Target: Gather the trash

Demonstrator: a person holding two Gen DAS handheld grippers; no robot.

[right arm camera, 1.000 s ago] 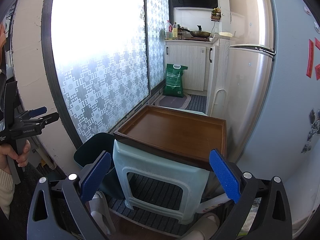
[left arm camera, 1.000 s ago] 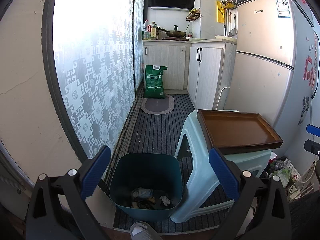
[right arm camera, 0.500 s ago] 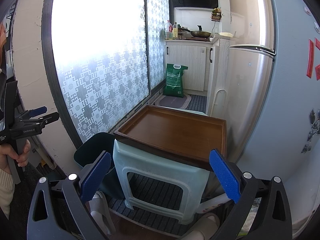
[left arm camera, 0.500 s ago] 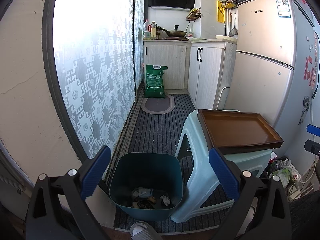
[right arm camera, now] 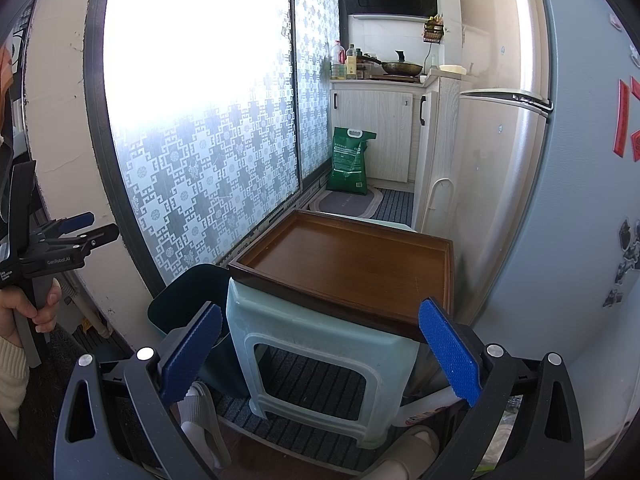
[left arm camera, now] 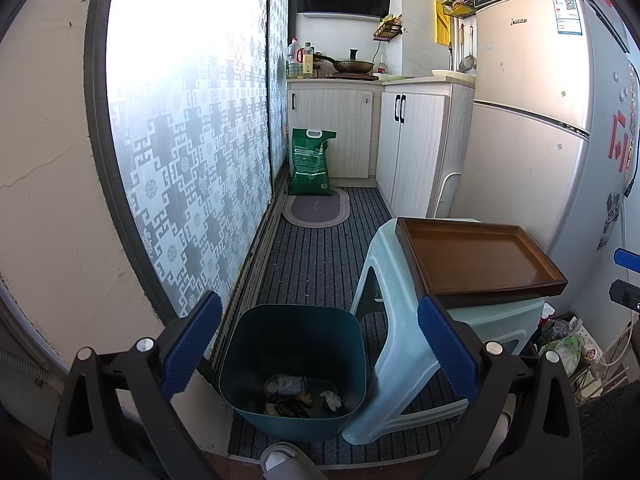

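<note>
Trash [left arm camera: 298, 394]: scraps inside teal bin [left arm camera: 294, 320], floor, stool [left arm camera: 390, 344] at 3 o'clock (tray [left arm camera: 476, 258] atop). Left tool [left arm camera: 318, 348], right tool [right arm camera: 320, 354]: both released, holding nothing.

Ahead of the left hand-held gripper [left arm camera: 318, 350] the bin [left arm camera: 294, 364] stands open-topped, hemmed between the glass door [left arm camera: 192, 152] and stool [left arm camera: 400, 344].
</note>
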